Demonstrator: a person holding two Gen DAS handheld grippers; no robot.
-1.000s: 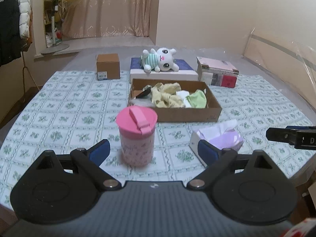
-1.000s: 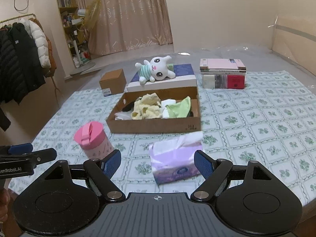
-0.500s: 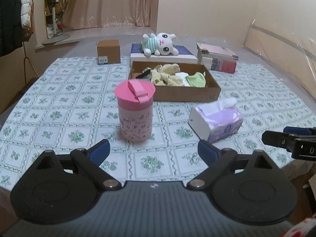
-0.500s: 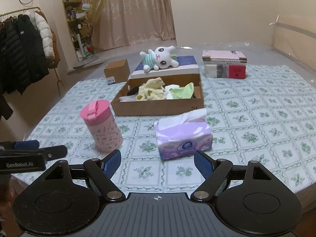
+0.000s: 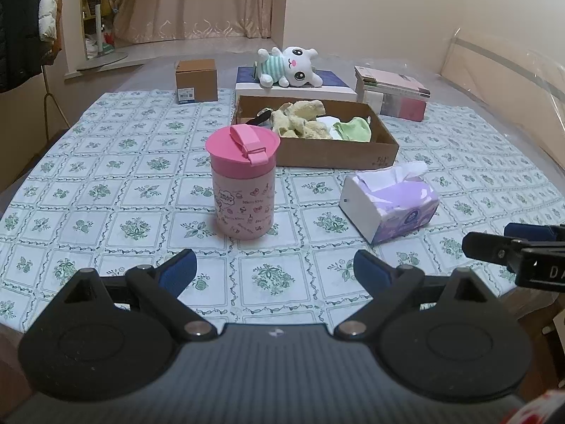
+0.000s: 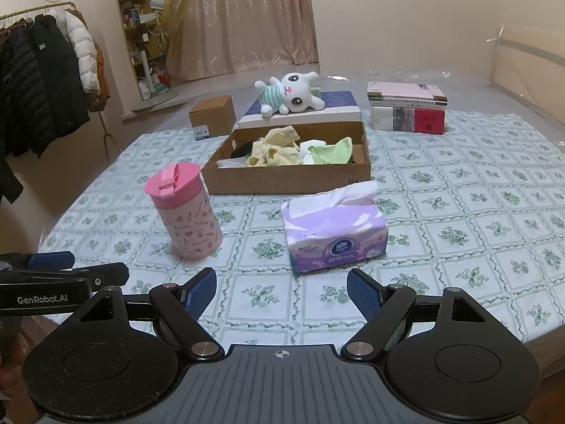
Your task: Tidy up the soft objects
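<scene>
On the desk (image 6: pixel 494 176), the cardboard tray (image 6: pixel 289 176) of crumpled cloths (image 6: pixel 279 148) runs lengthwise parallel to the near edge, toward the far side. Behind it the plush rabbit (image 6: pixel 289 97) lies on a box, head pointing right. Both the left gripper (image 5: pixel 273 270) and the right gripper (image 6: pixel 280 286) hover over the near edge, fingers spread wide, holding nothing.

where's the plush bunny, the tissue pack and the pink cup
plush bunny (image 6: pixel 295 97), right wrist view, on its white face
tissue pack (image 6: pixel 335 236), right wrist view, on the purple front face
pink cup (image 5: pixel 243 194), left wrist view, on the printed side wall

Tissue pack (image 6: pixel 333 228) before spread tongs (image 6: pixel 281 291)
</scene>
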